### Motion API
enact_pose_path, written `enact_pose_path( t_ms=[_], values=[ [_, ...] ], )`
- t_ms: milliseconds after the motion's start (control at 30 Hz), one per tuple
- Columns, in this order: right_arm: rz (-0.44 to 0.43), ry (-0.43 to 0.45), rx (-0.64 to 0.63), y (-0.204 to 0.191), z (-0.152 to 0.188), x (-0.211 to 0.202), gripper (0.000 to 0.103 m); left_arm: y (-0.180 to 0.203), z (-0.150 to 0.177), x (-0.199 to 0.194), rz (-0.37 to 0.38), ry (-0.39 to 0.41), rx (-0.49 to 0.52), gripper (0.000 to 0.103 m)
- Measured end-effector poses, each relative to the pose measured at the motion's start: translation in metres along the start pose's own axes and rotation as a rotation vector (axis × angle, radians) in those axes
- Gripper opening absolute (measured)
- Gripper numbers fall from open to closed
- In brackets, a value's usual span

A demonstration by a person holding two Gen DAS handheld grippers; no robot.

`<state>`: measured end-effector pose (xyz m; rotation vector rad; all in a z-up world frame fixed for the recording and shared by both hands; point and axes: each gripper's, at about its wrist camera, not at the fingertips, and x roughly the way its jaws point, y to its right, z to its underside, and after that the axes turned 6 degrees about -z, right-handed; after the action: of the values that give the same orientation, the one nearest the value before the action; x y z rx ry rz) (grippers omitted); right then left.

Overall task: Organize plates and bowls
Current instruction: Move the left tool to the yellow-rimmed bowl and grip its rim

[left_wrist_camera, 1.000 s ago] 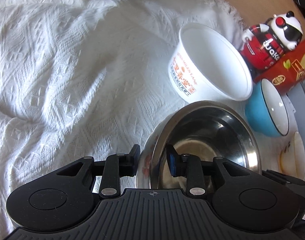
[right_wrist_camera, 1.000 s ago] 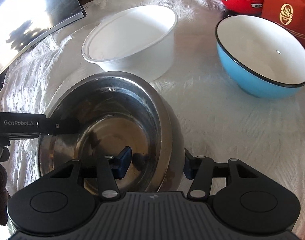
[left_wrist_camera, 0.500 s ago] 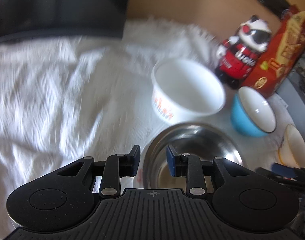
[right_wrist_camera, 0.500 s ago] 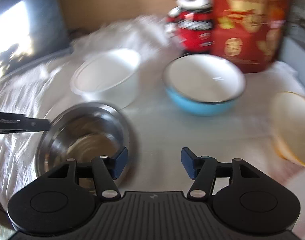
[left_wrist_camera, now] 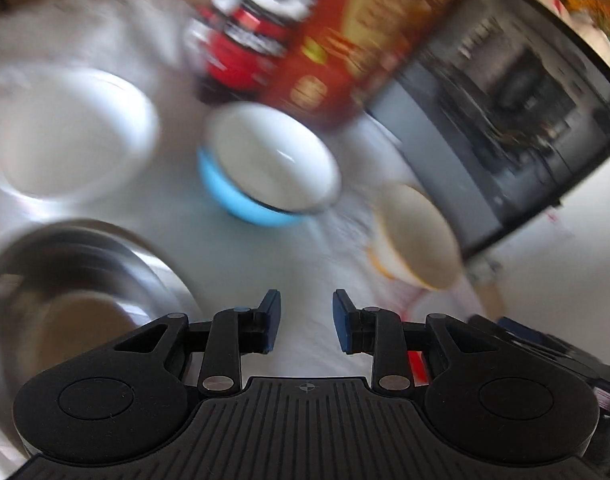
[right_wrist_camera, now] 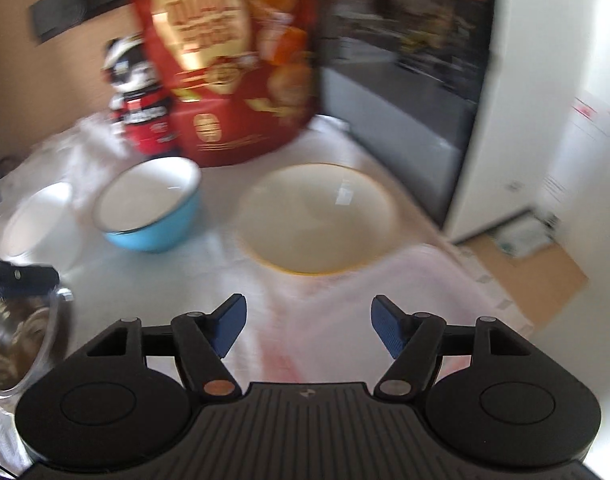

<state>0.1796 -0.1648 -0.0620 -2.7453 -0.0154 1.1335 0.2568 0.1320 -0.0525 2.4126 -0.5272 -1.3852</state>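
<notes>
light: bright daylight | blur: heavy motion smear, both views | edges: fisheye-bent, dark corners

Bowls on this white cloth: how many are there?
4: a steel bowl nearest left, a white tub behind it, a blue bowl in the middle, a cream bowl right. More may sit outside the views.

Four bowls stand on the cloth, one steel [left_wrist_camera: 77,304], one white [left_wrist_camera: 65,136], one blue [left_wrist_camera: 265,168] and one cream [right_wrist_camera: 317,216], plus one red box [right_wrist_camera: 233,60] and one toy figure [right_wrist_camera: 139,96].
</notes>
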Motion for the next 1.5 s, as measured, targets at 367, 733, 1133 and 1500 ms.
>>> enact_pose_path(
  t_ms=[367,733,1133,1500],
  values=[
    [-0.067,0.020,0.131,0.085,-0.014,0.036,0.070,0.057,-0.023,0.096,0.069,-0.063,-0.068,0.031],
    [-0.061,-0.008,-0.069,0.071,-0.057,0.119,0.054,0.070,-0.037,0.143,-0.038,-0.042,-0.142,0.032],
    [-0.123,-0.122,-0.056,0.067,-0.069,0.161,0.048,0.084,-0.043,0.155,-0.056,-0.085,-0.109,0.018],
    [-0.337,-0.207,-0.111,0.018,-0.053,0.141,0.048,0.043,-0.013,0.095,-0.204,-0.047,-0.141,0.022]
  ],
)
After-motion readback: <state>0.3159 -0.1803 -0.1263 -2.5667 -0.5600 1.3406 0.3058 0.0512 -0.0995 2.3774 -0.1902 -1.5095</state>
